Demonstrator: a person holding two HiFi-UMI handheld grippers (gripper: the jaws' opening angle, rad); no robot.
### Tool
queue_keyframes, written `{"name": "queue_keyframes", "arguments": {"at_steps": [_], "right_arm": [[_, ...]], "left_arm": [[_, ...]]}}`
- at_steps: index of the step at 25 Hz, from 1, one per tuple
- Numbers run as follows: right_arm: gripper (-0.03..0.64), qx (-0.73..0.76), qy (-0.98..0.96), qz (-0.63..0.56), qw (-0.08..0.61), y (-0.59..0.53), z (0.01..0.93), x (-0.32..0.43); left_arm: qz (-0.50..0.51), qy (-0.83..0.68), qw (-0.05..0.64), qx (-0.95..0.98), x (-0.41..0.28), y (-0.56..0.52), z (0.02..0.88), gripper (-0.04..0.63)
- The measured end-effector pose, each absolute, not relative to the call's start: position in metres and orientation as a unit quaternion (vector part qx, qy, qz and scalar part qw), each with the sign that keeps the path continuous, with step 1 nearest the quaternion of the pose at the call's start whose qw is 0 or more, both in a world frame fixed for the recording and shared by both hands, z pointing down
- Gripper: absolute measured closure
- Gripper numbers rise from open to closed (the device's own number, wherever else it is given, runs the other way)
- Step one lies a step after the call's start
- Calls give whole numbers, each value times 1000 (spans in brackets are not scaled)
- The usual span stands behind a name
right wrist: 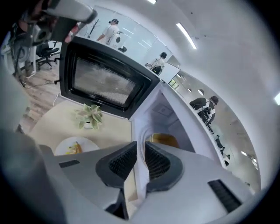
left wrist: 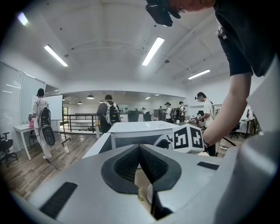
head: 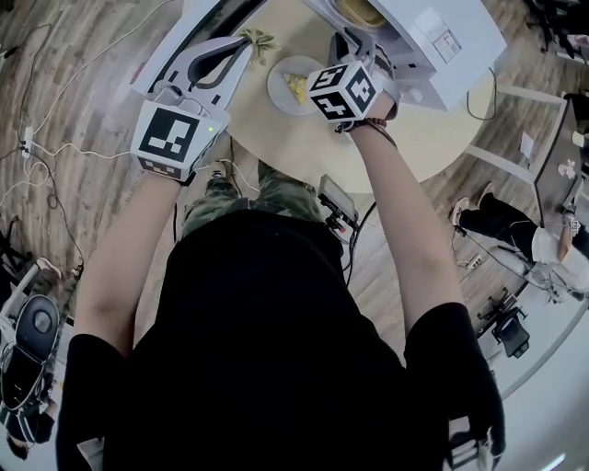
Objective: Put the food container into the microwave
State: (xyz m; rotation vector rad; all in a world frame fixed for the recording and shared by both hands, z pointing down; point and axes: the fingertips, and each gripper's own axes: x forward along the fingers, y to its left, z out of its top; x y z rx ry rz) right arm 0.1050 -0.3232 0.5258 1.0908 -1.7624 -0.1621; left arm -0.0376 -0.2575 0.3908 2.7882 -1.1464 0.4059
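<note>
The white microwave (head: 433,37) stands open at the far right of the round table (head: 304,147); its black-windowed door (right wrist: 105,83) swings out to the left. A yellowish food container (right wrist: 164,140) sits inside the cavity, also glimpsed in the head view as the container (head: 361,11). My right gripper (right wrist: 141,159) is at the mouth of the cavity, jaws a narrow gap apart with nothing between the pads. My left gripper (left wrist: 140,164) is shut and empty, held over the table beside the door, at the left gripper (head: 241,48) in the head view.
A white plate (head: 293,85) with a bit of yellow food lies on the table between the grippers. A small potted plant (right wrist: 90,116) stands by the door. Cables trail on the wooden floor; several people stand further back in the room.
</note>
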Motion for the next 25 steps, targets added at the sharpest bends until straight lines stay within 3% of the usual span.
{"name": "queue_keyframes", "arguments": {"at_steps": [5,14,25], "right_arm": [[604,472,-748,-61,464,-285,490,86],[604,522,-788,-30,324,-242,409,64],[604,618,-771,63,145,-237,350,107]], "left_arm": [[112,-367,48,922,-31,-262,379,577],[68,-350,54,933,-21,-257,354,577],[35,-335,37,941,-20,-243,321,577]]}}
